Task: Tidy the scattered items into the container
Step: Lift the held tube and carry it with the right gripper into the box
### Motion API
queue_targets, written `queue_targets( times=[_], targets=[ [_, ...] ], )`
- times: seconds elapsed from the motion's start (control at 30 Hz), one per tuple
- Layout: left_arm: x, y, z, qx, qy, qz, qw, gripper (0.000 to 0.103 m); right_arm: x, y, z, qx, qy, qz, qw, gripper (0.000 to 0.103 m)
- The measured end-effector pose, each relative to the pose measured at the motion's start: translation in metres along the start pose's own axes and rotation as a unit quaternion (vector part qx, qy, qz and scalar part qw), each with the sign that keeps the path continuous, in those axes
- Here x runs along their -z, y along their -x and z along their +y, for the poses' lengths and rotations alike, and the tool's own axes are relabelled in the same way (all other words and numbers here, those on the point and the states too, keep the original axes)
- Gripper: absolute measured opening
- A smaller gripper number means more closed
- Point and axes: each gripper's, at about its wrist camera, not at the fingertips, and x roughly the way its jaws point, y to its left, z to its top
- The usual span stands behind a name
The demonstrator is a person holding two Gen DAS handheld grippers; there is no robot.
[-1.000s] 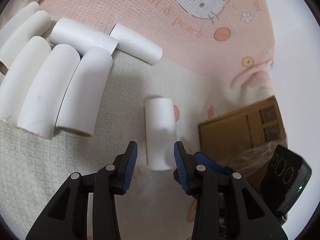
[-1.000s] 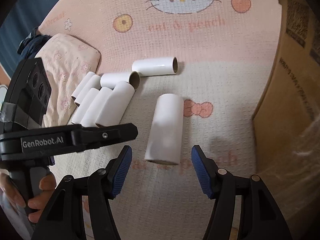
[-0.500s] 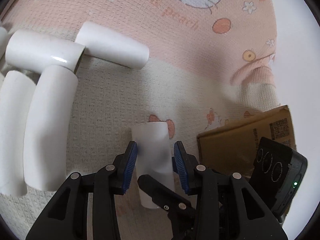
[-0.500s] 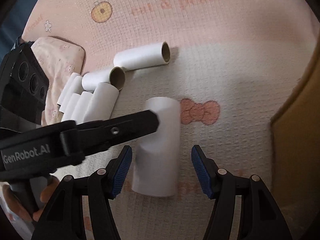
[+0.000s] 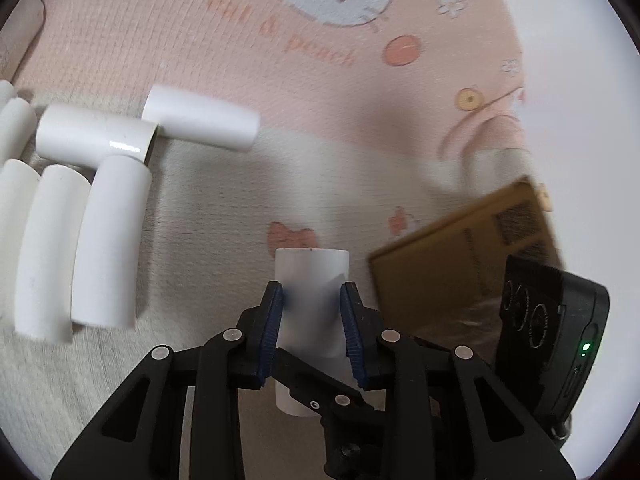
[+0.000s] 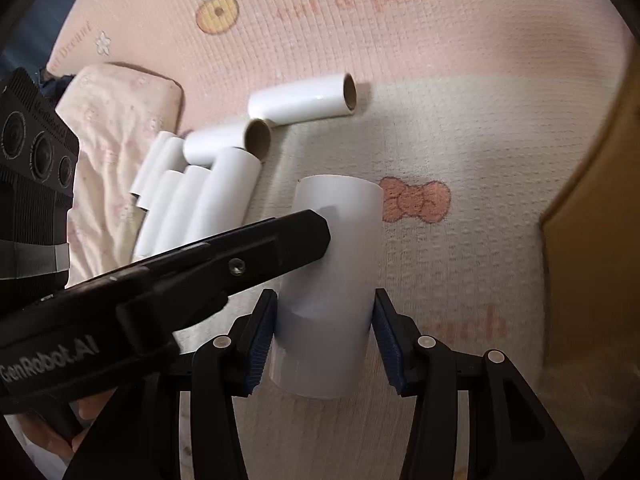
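Observation:
A white cardboard tube [image 5: 311,280] lies on the blanket, apart from the others. My left gripper [image 5: 311,330] has its blue pads touching the tube's two sides, shut on it. My right gripper [image 6: 325,334] straddles the same tube [image 6: 336,248] from the near end, pads right at its sides. Whether they press it is unclear. Several more white tubes [image 5: 108,240] lie in a cluster to the left, also in the right wrist view [image 6: 200,200]. A brown cardboard box [image 5: 460,264] stands to the right.
A pink and cream Hello Kitty blanket [image 5: 320,100] covers the surface. A small pink pillow [image 6: 120,120] lies behind the tube cluster. The box wall [image 6: 600,220] rises at the right edge of the right wrist view.
Both grippers moved forward over the lone tube. The left jaws closed onto it. The right jaws narrowed to the tube's sides.

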Motion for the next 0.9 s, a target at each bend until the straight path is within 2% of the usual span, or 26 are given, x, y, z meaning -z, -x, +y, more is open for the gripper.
queue_targets(
  times=[0.23,0.57,0.77,0.9],
  targets=[
    [0.011,0.037,-0.031,0.014,-0.014,-0.006,0.9998,0.033,0.012,0.054,0.019,0.034,0.043,-0.027,0.998,0.045],
    [0.012,0.079,-0.101,-0.002,-0.105,-0.027,0.9941,0.033,0.014,0.123,0.029,0.030,0.064,-0.085,0.994,0.045],
    [0.001,0.079,-0.122,0.020,-0.100,-0.005,0.9947,0.033,0.016,0.151,0.022,0.051,0.074,-0.108,0.990,0.045],
    [-0.010,0.078,-0.131,0.027,-0.086,0.011,0.9959,0.039,0.014,0.165,0.017,0.049,0.069,-0.125,0.988,0.045]
  ],
)
